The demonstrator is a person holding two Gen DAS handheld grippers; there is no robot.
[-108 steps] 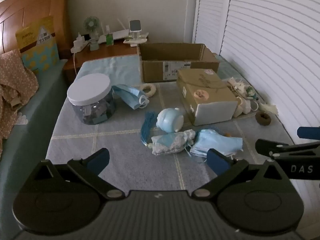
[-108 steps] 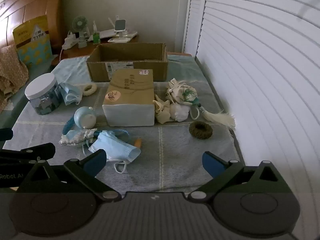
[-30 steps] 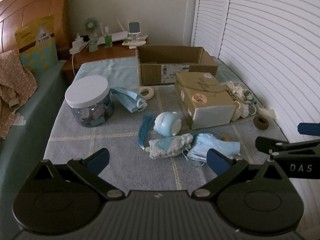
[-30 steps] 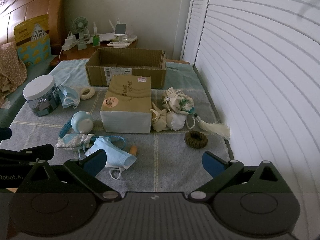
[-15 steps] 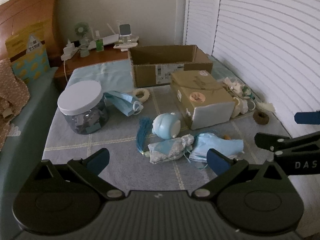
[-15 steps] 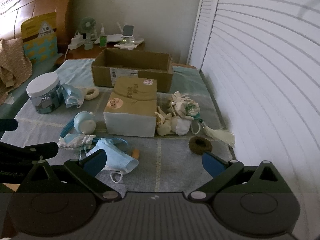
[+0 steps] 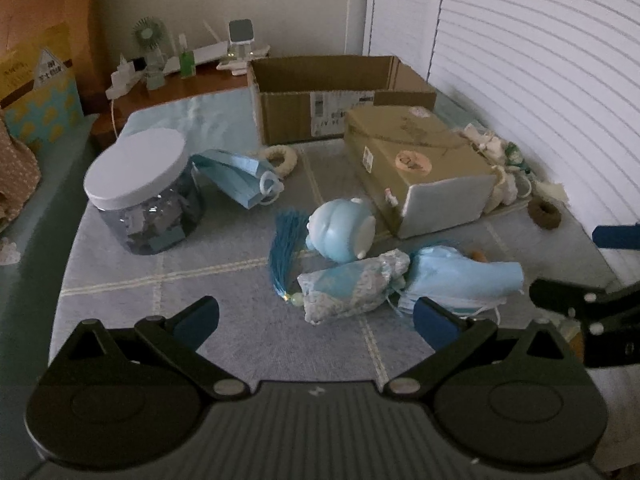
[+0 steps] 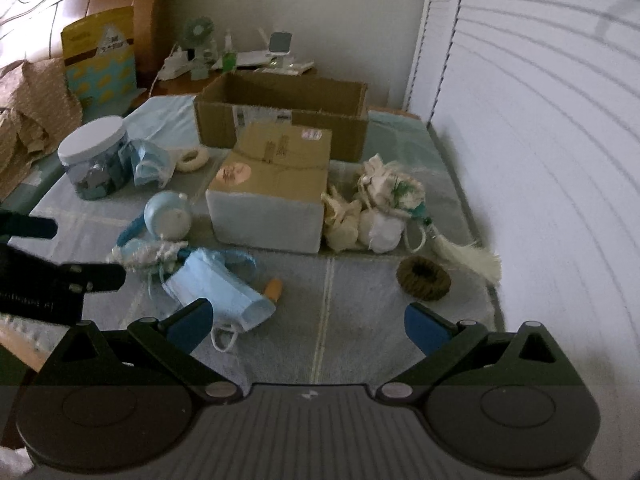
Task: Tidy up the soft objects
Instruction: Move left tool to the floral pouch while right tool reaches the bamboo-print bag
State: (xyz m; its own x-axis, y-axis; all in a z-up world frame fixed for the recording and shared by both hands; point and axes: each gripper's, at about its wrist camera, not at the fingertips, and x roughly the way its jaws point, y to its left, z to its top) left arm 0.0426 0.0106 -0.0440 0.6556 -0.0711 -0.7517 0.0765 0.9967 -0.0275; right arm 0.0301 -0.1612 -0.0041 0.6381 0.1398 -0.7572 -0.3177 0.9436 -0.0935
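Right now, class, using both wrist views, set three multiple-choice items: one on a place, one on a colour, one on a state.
1. Where does the dark brown woven ring lie?
A. inside the open cardboard box
B. on the grey mat beside the white tassel
C. on the jar lid

2. What colour is the lid of the clear plastic jar?
A. white
B. red
C. black

3. How do the left gripper's jaws stand?
A. shut on a mask
B. shut, empty
C. open, empty

Key: B, the ring rests on the mat near the tassel; A, the lid looks white; C, the fingers are spread with nothing between.
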